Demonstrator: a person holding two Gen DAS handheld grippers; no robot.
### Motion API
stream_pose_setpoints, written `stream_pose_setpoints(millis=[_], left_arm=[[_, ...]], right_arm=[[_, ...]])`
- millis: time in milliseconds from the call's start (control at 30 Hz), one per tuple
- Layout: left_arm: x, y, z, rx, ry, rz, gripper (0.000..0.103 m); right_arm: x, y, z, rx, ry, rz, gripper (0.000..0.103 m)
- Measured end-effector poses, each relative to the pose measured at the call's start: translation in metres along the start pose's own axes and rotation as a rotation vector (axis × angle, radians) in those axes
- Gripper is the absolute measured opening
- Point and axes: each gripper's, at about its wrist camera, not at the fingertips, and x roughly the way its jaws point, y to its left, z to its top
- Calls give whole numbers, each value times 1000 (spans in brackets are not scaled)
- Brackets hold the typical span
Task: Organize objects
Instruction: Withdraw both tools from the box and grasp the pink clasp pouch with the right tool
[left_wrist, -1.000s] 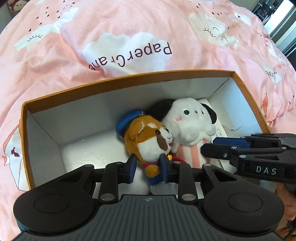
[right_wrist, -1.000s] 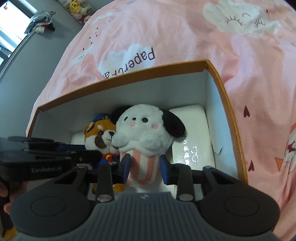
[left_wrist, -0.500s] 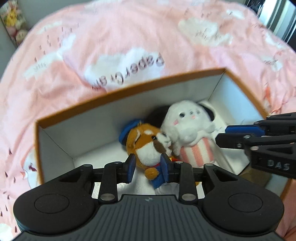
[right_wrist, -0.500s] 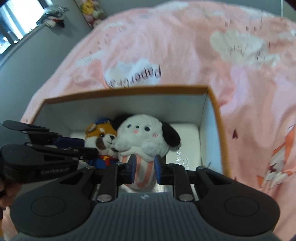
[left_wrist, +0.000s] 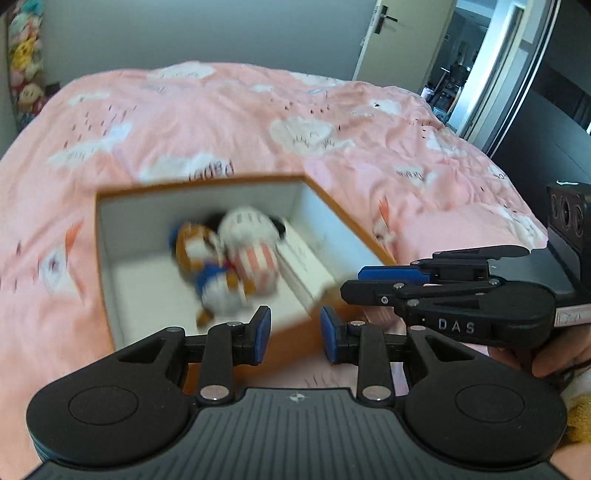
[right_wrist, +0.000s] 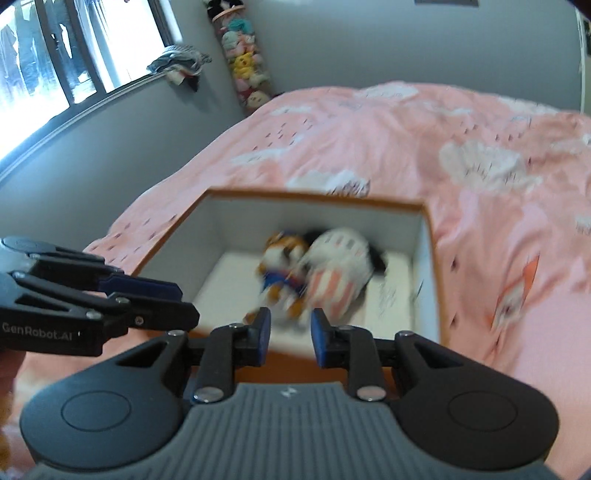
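Left wrist view only: an open door (left_wrist: 400, 35) and a bright doorway beyond the far right corner of the pink cloud-print bedspread (left_wrist: 258, 122), plus part of a hand (left_wrist: 561, 354) behind the right gripper (left_wrist: 373, 282). Right wrist view only: a window (right_wrist: 55, 59) with clothes heaped on its sill, and the hanging column of plush toys (right_wrist: 245, 62) seen in full rather than at a frame edge.

Common to both, though blurred: an orange-rimmed cardboard box (left_wrist: 207, 184) resting on the bedspread, with a brown dog plush in a blue outfit (left_wrist: 203, 258) and a white plush with black ears and a pink-striped front (left_wrist: 251, 243) lying side by side, touching, on its white floor.

Left gripper (left_wrist: 294, 334): jaws parted a little, nothing between the blue pads, poised outside the box's near wall. Right gripper in its own view (right_wrist: 289, 334): jaws likewise a little apart and empty, also at the near edge.

Against the frames a second earlier: both grippers then down inside the box, the left pads on either side of the dog plush, the right pads on either side of the striped one; now both pulled up and back, both plushes left in the box, much more of the room in sight.
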Motion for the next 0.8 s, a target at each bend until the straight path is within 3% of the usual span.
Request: stream_pose_setpoints(millis=[167,333,567,667,800], left_arm=[[-12,-1,-50,-79,49,26,36],[-12,-3,-91,-121,157,-5,36],[-24,-1,-131,-175,232,-27,36],[-29,-4,-141,-162,235,-24,45],[-19,-7,-149,-165,285,-39,46]], right_arm=[[-12,5,-38,84,106,48,26],[-11,5,-78,227,255,76,27],[-10,-9,-123,442,437,103,40],[-2,-10,-138,510,511,108,45],[3,-2,-145,516,555,138,57]])
